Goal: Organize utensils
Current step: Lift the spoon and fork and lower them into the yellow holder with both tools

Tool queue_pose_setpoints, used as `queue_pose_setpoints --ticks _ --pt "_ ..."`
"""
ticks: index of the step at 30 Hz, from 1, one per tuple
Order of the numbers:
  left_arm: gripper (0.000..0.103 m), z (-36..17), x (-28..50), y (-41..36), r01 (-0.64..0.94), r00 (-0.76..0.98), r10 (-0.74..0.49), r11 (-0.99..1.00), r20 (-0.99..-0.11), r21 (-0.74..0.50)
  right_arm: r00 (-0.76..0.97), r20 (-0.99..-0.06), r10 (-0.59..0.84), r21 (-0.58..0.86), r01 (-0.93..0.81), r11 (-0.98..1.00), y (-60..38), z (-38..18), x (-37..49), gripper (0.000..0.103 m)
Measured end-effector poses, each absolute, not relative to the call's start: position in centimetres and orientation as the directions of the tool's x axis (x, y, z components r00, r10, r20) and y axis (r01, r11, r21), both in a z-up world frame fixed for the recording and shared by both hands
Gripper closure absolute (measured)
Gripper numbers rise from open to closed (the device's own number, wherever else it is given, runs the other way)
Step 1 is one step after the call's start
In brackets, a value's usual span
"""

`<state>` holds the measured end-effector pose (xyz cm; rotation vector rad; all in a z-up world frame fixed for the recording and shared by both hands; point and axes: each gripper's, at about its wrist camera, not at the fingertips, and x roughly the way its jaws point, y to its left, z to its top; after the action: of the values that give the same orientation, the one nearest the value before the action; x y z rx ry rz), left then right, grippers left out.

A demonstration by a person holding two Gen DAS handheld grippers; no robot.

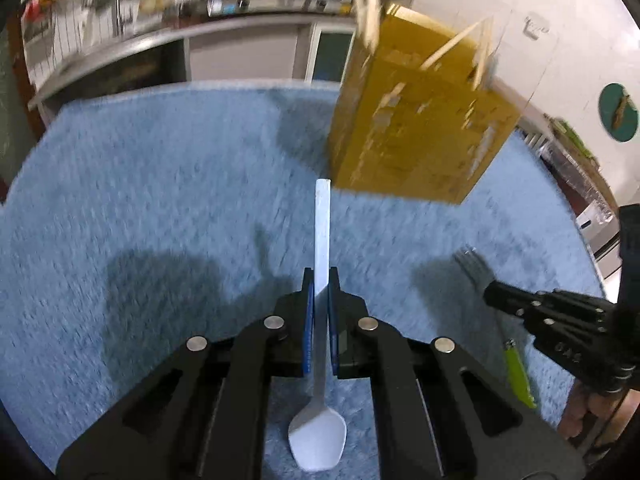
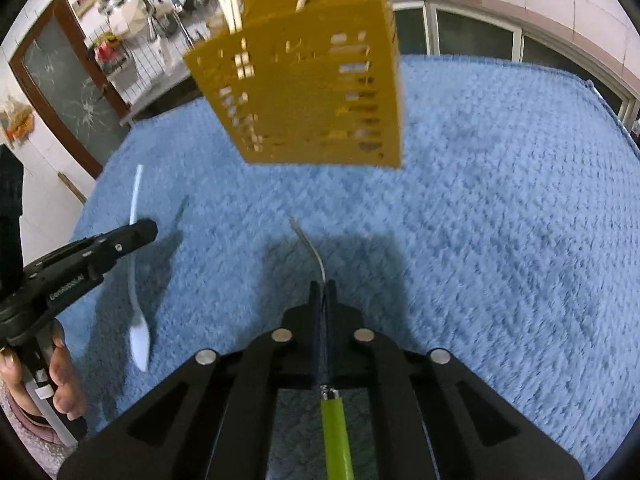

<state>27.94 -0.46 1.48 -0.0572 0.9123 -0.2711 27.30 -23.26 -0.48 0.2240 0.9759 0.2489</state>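
Your left hand-held gripper (image 1: 319,280) is clenched on the flat handle of a white plastic spoon (image 1: 321,236), with the handle sticking forward past the blue pads and the bowl hanging back under the body. Your right hand-held gripper (image 2: 323,292) is clamped on the metal neck of a fork with a lime-green plastic handle (image 2: 336,432): the curved tines reach ahead of the jaws and the green handle trails back towards you. No free utensil shows on the towel in either view, so the pick-up looks finished and you are in the carry-and-drop step.

The target is the tall mustard-yellow perforated utensil caddy (image 2: 304,92), standing upright on the blue terry towel (image 2: 500,184) that covers the bench, ahead of both grippers and well apart from them. The caddy's open top sits well above the tips of both utensils, so, as I judge it, each hand must lift further, tip its utensil closer to vertical over the opening, and only then let go.

Several pale wooden sticks (image 2: 230,0), likely chopsticks, already stand in the caddy and lean outward over the rim; they could deflect a utensil coming in at a slant. The two grippers are near each other, so feed one utensil at a time. The caddy looks light and tall; a sideways knock could topple it. A cluttered kitchen counter (image 1: 200,28) lies beyond, out of the way.
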Motion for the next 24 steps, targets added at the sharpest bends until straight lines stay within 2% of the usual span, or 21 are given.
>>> queue_pose_setpoints --ticks 7,17,24 --pt "0.098 4.0 27.6 -1.9 0.257 0.639 -0.302 0.951 -0.707 -0.174 0.636 -0.694 0.337 0.352 -0.109 0.930 -25.6 1.7 26.4 0.102" --pt "0.098 7.8 27.0 -3.1 0.309 0.711 -0.337 0.938 -0.617 -0.156 0.811 -0.467 0.352 0.440 -0.132 0.888 -28.5 5.8 25.2 0.102" --pt "0.098 10.9 27.2 -3.3 0.328 0.751 -0.348 0.934 -0.562 -0.140 0.874 -0.364 0.322 0.443 -0.141 0.885 -29.0 9.2 25.3 0.102"
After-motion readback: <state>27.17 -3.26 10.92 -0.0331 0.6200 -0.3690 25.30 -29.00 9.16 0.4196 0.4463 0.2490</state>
